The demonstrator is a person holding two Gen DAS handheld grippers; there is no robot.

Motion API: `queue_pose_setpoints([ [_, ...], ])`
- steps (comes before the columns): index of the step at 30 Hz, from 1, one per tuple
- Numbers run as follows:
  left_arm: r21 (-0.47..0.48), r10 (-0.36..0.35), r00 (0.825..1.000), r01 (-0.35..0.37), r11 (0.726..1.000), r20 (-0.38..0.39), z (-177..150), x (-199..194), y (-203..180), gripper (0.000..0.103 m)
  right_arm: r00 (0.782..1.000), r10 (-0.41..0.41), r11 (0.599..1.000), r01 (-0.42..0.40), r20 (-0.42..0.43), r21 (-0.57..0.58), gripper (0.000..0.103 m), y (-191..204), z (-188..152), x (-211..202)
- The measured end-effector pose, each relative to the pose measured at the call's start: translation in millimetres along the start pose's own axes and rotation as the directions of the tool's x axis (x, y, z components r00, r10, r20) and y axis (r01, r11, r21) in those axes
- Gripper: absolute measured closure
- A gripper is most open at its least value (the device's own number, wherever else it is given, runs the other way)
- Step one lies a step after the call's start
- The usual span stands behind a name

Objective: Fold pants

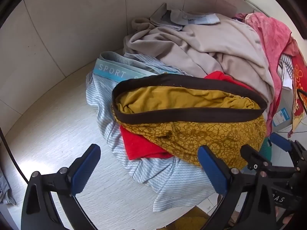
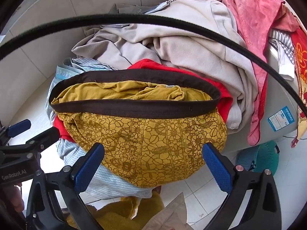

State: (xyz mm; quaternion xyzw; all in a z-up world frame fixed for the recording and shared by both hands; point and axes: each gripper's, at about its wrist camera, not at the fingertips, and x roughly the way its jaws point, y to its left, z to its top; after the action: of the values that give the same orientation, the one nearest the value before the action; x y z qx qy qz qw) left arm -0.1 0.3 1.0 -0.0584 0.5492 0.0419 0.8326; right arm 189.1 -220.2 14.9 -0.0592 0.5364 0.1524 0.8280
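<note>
Both grippers, left and right, hang spread and empty over soft, light mustard pants topping the table's laundry heap at frame centre, their brown waistband likely the best hold.

Pale wood-grain worktop, set against a wall of large light tiles. On it, a heap of laundry: a blue-and-white striped garment with a light-blue waistband printed "SPORT"; a red cloth lying on the striped piece; a large crumpled beige garment at the back of the heap; a pink textured cloth draped at the right. Beyond it, a red cloth with orange flowers. A teal plastic basket on the white tiled floor. A black cable arcs across the right wrist view.
</note>
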Motion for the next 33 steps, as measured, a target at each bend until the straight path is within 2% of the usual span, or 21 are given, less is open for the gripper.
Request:
queue_pose_setpoints([
  [33,0.016,0.018,1.000,-0.017,1.000,-0.009,1.2,6.4,-4.1,0.000,1.000,0.008,1.000,-0.008,-0.007,0.005,0.000,-5.1,-2.4,0.9],
])
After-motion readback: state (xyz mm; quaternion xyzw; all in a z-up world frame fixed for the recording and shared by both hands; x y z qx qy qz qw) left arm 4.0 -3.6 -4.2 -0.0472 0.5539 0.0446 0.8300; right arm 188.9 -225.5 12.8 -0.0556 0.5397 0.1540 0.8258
